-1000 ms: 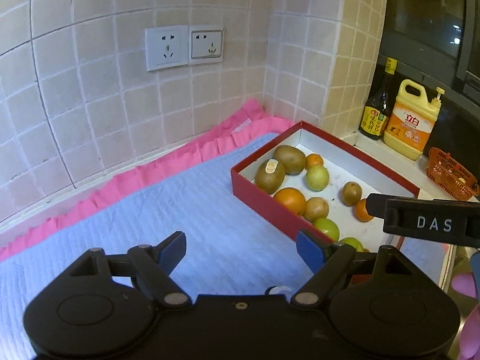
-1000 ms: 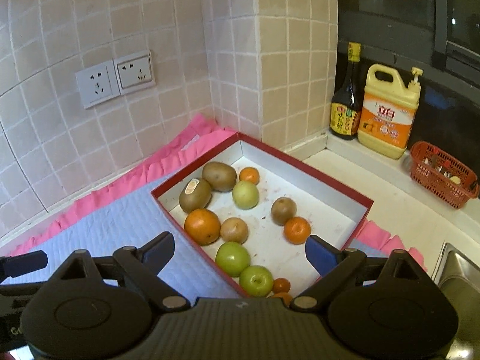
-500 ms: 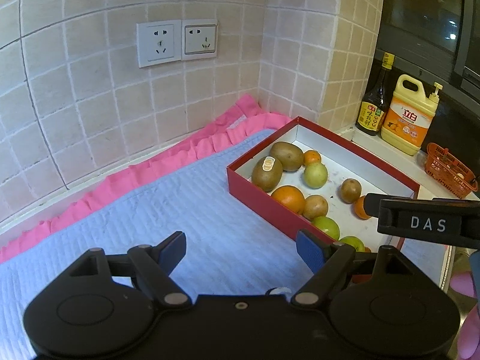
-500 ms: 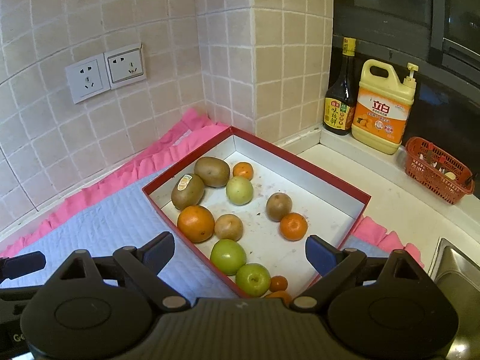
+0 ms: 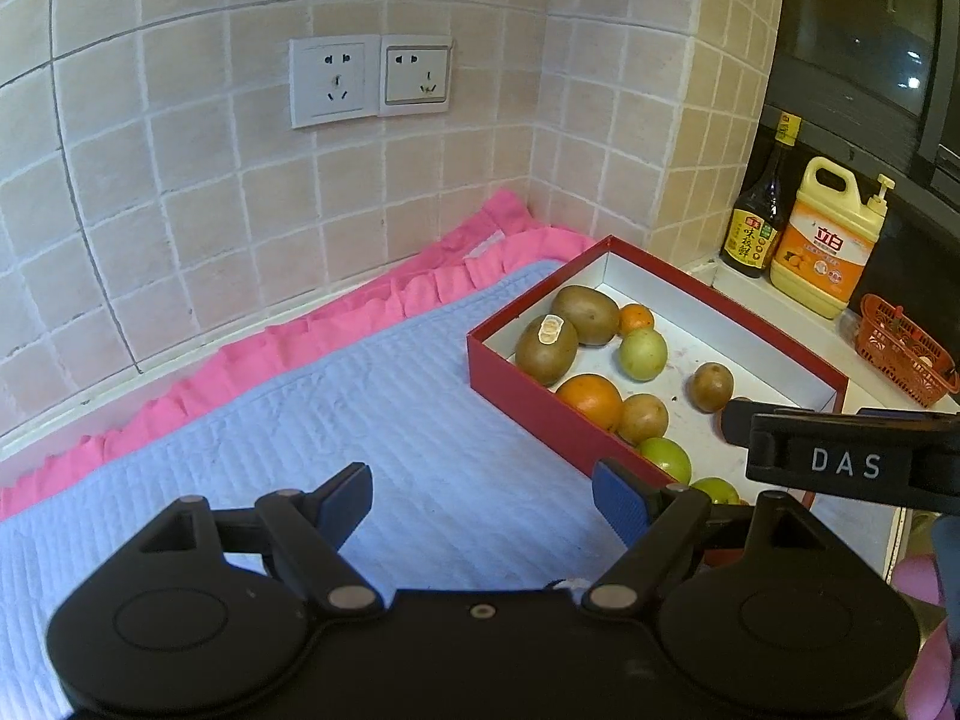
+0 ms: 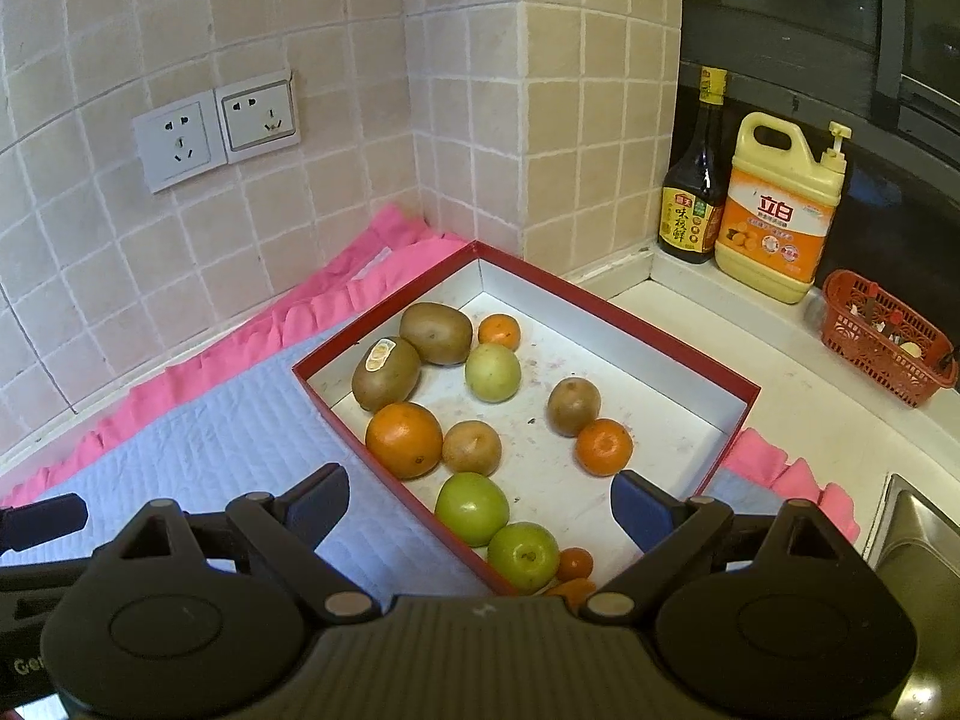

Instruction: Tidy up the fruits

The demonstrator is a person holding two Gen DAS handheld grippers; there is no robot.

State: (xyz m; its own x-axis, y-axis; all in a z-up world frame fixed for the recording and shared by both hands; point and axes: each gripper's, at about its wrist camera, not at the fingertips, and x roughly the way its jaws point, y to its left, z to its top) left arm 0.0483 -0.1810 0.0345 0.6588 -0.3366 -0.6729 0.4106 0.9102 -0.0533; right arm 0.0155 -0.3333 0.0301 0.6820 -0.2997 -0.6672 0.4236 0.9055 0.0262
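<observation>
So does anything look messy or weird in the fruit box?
A bit. The red box has pinkish smudges and dark specks on its white floor, and one kiwi wears a sticker. The fruits lie mixed, unsorted. Nothing looks spilled or broken.

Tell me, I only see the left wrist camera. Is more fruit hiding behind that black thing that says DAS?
Observer: Yes. The right wrist view shows a mandarin right next to the small kiwi.
Operator: Is the other gripper holding anything?
Observer: No. The right gripper is open and empty, above the near end of the red box.
Operator: What's in that near corner?
Observer: A tiny orange sits against a green apple.
</observation>
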